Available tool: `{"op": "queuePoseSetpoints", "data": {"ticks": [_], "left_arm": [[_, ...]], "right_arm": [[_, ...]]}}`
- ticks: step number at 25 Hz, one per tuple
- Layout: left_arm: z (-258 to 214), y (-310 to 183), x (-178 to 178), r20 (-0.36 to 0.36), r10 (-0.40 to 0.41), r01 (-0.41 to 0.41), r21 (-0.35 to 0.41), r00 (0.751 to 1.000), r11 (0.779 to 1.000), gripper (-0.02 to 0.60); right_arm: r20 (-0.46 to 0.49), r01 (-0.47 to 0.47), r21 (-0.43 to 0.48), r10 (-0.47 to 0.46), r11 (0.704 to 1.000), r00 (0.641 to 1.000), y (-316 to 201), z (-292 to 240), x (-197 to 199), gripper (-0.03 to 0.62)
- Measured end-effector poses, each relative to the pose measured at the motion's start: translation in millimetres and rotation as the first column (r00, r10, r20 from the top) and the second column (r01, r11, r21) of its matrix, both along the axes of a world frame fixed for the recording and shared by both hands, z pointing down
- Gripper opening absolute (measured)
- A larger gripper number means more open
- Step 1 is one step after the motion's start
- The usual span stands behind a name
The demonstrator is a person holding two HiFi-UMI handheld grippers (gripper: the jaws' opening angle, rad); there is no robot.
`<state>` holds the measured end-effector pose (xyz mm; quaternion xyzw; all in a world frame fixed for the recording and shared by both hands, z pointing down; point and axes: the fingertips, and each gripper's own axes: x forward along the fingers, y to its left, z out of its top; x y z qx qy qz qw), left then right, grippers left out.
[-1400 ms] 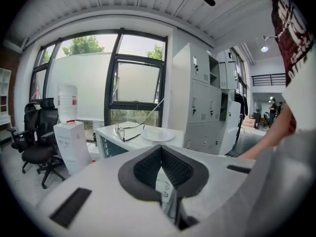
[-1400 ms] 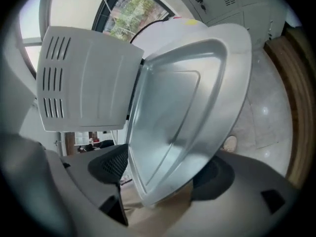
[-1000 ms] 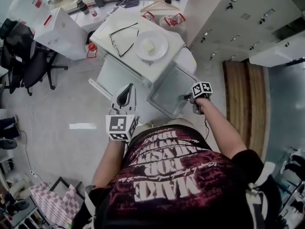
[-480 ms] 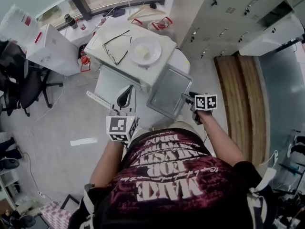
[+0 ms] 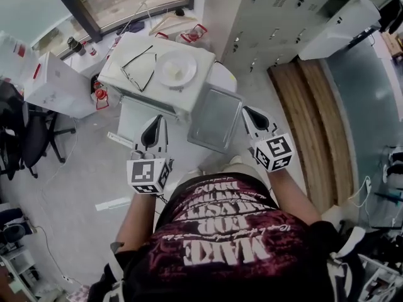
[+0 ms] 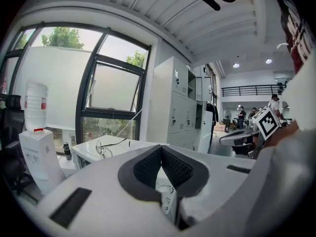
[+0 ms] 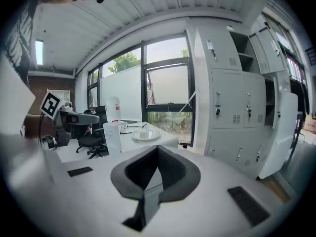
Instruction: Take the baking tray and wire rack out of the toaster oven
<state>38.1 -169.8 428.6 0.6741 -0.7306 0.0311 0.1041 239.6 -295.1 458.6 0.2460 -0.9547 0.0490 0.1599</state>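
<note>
Fingers (image 7: pixel 175 174) of right gripper (image 5: pixel 247 112): pressed together at the tips, with nothing between them. They have just been closing, and on no object.
Fingers (image 6: pixel 140 169) of left gripper (image 5: pixel 155 121): likewise met at the tips, with nothing held. Knobs (image 6: pixel 165 194) are glimpsed through the slit left below the tips.
Right gripper, change: a second ago it was set low against the near right edge of the baking tray (image 5: pixel 217 118). It is now seen raised clear of the tray, right of centre in the head view, and nothing is touched.
Left gripper, change: its place left of centre is little altered.
Baking tray: laid flat at frame centre, just to the lower right of the toaster oven (image 5: pixel 198 61). It is outside the oven and free of both grippers, and its place beside the oven is unchanged. What it rests on cannot be made out.
Oven top: a plate (image 5: pixel 176 68) and a thin wire frame (image 5: pixel 140 68) are seen there, at upper centre.
Meaning for the task: the release is judged complete, and the tray step is taken as done.
Open point: whether the wire frame is the wire rack cannot be told. If it is, both items are judged to be out. If not, the oven cavity, which is not shown here, would still have to be emptied.
</note>
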Motion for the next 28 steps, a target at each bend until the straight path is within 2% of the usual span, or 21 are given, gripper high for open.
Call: {"op": "queuePoseSetpoints", "data": {"ticks": [5,9,15,20,28], "left_arm": [[-31.5,12.0,2.7,0.052,-0.014,0.012,0.045,0.999,0.999,0.006],[-46.6,18.3,12.0,0.077,-0.040,0.035,0.068,0.996,0.997,0.006],[-52.0,30.2,39.8,0.070,-0.088,0.084,0.060,0.994,0.995,0.006],[-56.5,46.5,70.9,0.080,-0.115,0.112,0.041,0.990,0.993,0.006],[-54.9,88.7,103.4,0.077,-0.219,0.218,0.011,0.973,0.976,0.006]], "right_arm": [[0.029,0.040,0.072,-0.043,0.997,0.999,17.4,-58.1,8.3,0.002],[0.067,0.064,0.089,-0.070,0.994,0.995,24.5,-84.7,18.5,0.002],[0.070,0.119,0.069,-0.124,0.990,0.990,25.0,-84.7,37.4,0.002],[0.081,0.207,0.068,-0.212,0.976,0.974,38.2,-90.0,48.4,0.002],[0.091,0.298,0.071,-0.304,0.952,0.948,64.7,-87.0,73.7,0.002]]}}
